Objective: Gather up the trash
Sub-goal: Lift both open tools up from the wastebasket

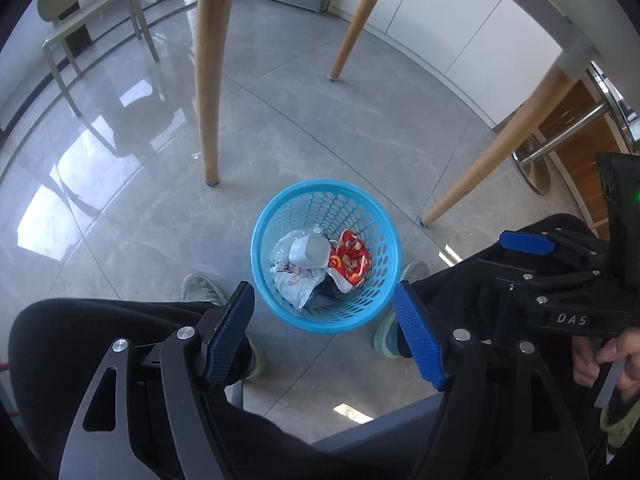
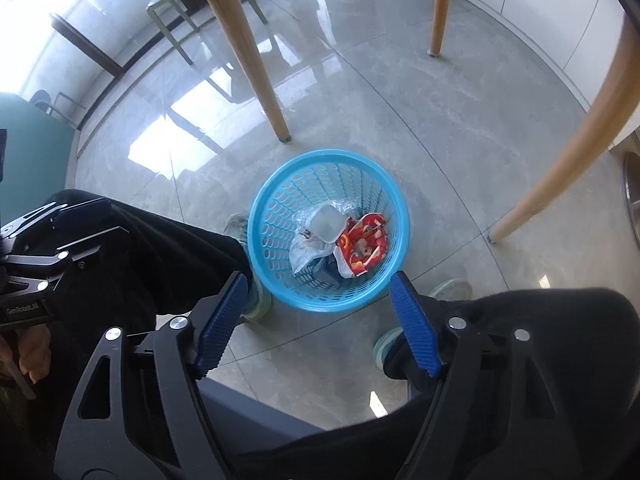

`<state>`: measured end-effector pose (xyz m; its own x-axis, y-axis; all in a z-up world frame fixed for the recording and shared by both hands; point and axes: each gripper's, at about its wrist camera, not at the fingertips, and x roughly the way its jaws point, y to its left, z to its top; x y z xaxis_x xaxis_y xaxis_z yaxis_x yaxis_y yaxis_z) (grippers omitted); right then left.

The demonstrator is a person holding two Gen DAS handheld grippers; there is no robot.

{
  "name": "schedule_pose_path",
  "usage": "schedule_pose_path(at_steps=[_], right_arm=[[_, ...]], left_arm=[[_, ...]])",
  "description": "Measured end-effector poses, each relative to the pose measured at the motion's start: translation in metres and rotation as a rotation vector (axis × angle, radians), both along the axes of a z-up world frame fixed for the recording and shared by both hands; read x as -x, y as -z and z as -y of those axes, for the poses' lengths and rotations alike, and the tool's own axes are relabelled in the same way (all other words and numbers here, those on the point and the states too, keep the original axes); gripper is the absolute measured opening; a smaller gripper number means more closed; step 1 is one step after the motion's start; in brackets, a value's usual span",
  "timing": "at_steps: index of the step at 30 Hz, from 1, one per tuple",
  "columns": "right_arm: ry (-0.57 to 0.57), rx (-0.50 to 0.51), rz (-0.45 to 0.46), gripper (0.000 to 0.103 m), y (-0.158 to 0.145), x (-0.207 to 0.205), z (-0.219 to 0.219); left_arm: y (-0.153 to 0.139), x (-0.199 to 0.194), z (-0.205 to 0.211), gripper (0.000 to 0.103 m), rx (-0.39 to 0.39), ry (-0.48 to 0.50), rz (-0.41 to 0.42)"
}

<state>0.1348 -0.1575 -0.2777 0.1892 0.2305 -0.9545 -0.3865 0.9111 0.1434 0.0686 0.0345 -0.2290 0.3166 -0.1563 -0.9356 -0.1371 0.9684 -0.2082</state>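
Two hand-held grippers over the trash basket.

I hold my left hand-held gripper (image 1: 326, 330) and right hand-held gripper (image 2: 318, 322) spread wide and empty above the blue basket (image 1: 280, 208) on the floor (image 1: 360, 140), where a white cup (image 1: 310, 251), crumpled plastic (image 1: 294, 282) and a red wrapper (image 1: 350, 258) lie inside.

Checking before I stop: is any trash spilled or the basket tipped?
Nothing stands out. The blue basket stands upright on the floor, with the white cup, red wrapper and crumpled plastic inside. No litter shows on the tiles around it.
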Motion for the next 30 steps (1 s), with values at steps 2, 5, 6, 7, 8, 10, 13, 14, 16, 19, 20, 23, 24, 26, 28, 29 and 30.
schedule_pose_path(at_steps=[2, 5, 6, 7, 8, 10, 13, 14, 16, 19, 20, 23, 24, 26, 28, 29, 30], right_arm=[[-0.008, -0.007, 0.019, 0.078, -0.01, 0.011, 0.004], [-0.03, -0.014, 0.04, 0.083, -0.02, 0.027, 0.008], [-0.039, -0.016, 0.044, 0.083, -0.024, 0.032, 0.009], [-0.045, -0.015, 0.045, 0.083, -0.026, 0.037, 0.01], [-0.047, -0.012, 0.049, 0.083, -0.028, 0.04, 0.011], [-0.054, -0.003, 0.069, 0.083, -0.035, 0.048, 0.013], [-0.068, -0.001, 0.09, 0.084, -0.043, 0.059, 0.015], [-0.069, -0.003, 0.096, 0.086, -0.046, 0.063, 0.016], [-0.073, -0.018, 0.11, 0.088, -0.051, 0.069, 0.019], [-0.072, -0.024, 0.129, 0.091, -0.053, 0.076, 0.023], [-0.072, -0.023, 0.133, 0.092, -0.054, 0.077, 0.022], [-0.07, -0.021, 0.146, 0.094, -0.057, 0.08, 0.024], [-0.068, -0.019, 0.149, 0.094, -0.059, 0.083, 0.024], [-0.065, -0.02, 0.149, 0.094, -0.06, 0.086, 0.026], [-0.062, -0.022, 0.151, 0.094, -0.06, 0.089, 0.027], [-0.061, -0.025, 0.155, 0.094, -0.062, 0.09, 0.026], [-0.061, -0.03, 0.162, 0.094, -0.062, 0.09, 0.026]], left_arm=[[-0.007, 0.009, 0.001, 0.08, 0.001, 0.002, 0.018], [-0.015, 0.022, 0.002, 0.085, -0.001, -0.001, 0.042], [-0.017, 0.025, 0.002, 0.085, -0.003, 0.0, 0.043], [-0.018, 0.028, 0.002, 0.085, -0.008, -0.002, 0.046], [-0.02, 0.031, 0.002, 0.085, -0.011, -0.008, 0.051], [-0.023, 0.036, 0.003, 0.086, -0.009, -0.007, 0.057], [-0.03, 0.045, 0.004, 0.089, -0.021, -0.003, 0.076], [-0.032, 0.047, 0.005, 0.092, -0.023, -0.007, 0.089], [-0.038, 0.055, 0.005, 0.097, -0.019, -0.015, 0.118], [-0.039, 0.058, 0.003, 0.097, -0.005, -0.02, 0.122], [-0.038, 0.059, 0.003, 0.097, -0.004, -0.019, 0.117], [-0.038, 0.06, 0.003, 0.097, -0.009, -0.011, 0.11], [-0.039, 0.06, 0.004, 0.097, -0.009, -0.008, 0.114], [-0.042, 0.063, 0.005, 0.097, -0.008, -0.007, 0.124], [-0.044, 0.065, 0.005, 0.097, -0.004, -0.007, 0.128], [-0.045, 0.066, 0.005, 0.097, -0.003, -0.007, 0.129], [-0.046, 0.067, 0.005, 0.097, -0.002, -0.006, 0.129]])
